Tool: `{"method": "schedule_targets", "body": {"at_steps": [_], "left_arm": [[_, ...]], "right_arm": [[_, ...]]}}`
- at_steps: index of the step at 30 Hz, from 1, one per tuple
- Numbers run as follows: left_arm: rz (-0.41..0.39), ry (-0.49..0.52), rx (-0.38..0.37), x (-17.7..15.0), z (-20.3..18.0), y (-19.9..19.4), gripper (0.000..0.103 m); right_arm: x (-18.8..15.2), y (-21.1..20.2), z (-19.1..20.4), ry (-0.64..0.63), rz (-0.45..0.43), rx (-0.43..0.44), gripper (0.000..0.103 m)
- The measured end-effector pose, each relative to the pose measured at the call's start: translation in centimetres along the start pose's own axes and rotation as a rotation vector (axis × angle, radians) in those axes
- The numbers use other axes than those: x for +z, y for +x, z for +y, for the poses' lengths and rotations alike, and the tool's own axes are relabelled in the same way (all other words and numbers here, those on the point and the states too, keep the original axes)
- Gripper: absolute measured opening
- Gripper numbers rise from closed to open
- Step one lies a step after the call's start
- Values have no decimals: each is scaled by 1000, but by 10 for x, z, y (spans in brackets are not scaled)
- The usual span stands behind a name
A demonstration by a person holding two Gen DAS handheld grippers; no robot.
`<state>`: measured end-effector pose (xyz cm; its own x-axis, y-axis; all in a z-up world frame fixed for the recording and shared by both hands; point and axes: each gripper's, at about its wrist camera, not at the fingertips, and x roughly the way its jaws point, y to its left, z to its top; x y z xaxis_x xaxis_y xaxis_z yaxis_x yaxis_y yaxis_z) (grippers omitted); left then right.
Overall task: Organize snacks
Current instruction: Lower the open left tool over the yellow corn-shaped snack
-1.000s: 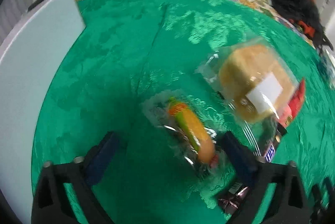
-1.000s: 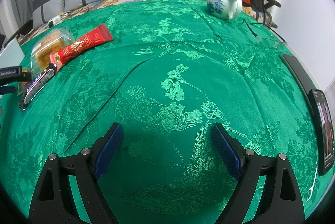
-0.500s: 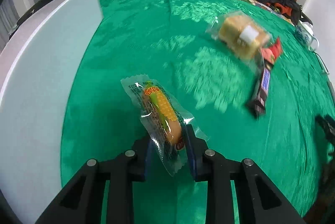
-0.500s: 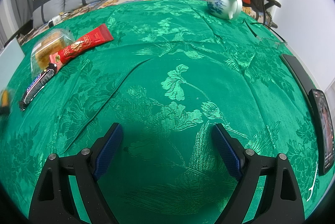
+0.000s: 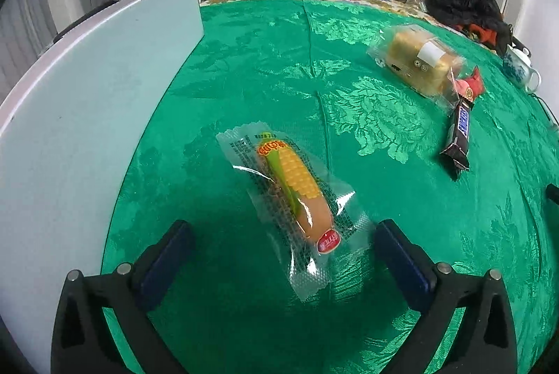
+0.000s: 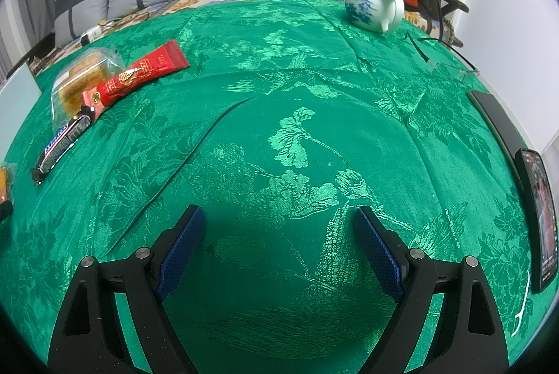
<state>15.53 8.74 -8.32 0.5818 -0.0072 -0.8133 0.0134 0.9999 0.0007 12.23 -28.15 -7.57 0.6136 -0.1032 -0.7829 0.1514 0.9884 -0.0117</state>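
Your left tongs (image 5: 279,243) stand wide apart, their jaws having just been opening; the corn-printed sausage packet (image 5: 295,195) lies flat on the green brocade cloth (image 5: 251,66) between the two pads, touching neither, its long axis running from 11 o'clock to 5 o'clock in the left wrist view. At 9 o'clock of that packet you have a pale grey-blue board (image 5: 87,115) along the cloth's edge. At 2 o'clock of the packet, well apart from it, sits a wrapped sponge cake (image 5: 419,64) in clear film; touching its near corner is a red sachet (image 5: 470,85), and just below that lies a dark chocolate bar (image 5: 459,136), pointing toward 6 o'clock. A blue-and-white teapot (image 5: 520,70) shows at the far right edge. Your right tongs (image 6: 279,241) are likewise spread open, with nothing between the pads but bare cloth. In the right wrist view the same three snacks cluster at 10 o'clock: cake, red sachet and chocolate bar, each touching the next. The teapot stands at 1 o'clock near the far edge of the counter; a pair of clear glasses (image 6: 450,68) lies at 2 o'clock, and a phone (image 6: 539,216) with its screen lit rests at 3 o'clock.
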Motion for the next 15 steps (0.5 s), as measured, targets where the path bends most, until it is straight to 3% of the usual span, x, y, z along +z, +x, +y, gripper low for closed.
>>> {"method": "schedule_targets", "body": {"at_steps": [15], "left_arm": [[-1,0,-2,1,1,1,103]], "right_arm": [[0,0,0,0,0,-1,90]]}}
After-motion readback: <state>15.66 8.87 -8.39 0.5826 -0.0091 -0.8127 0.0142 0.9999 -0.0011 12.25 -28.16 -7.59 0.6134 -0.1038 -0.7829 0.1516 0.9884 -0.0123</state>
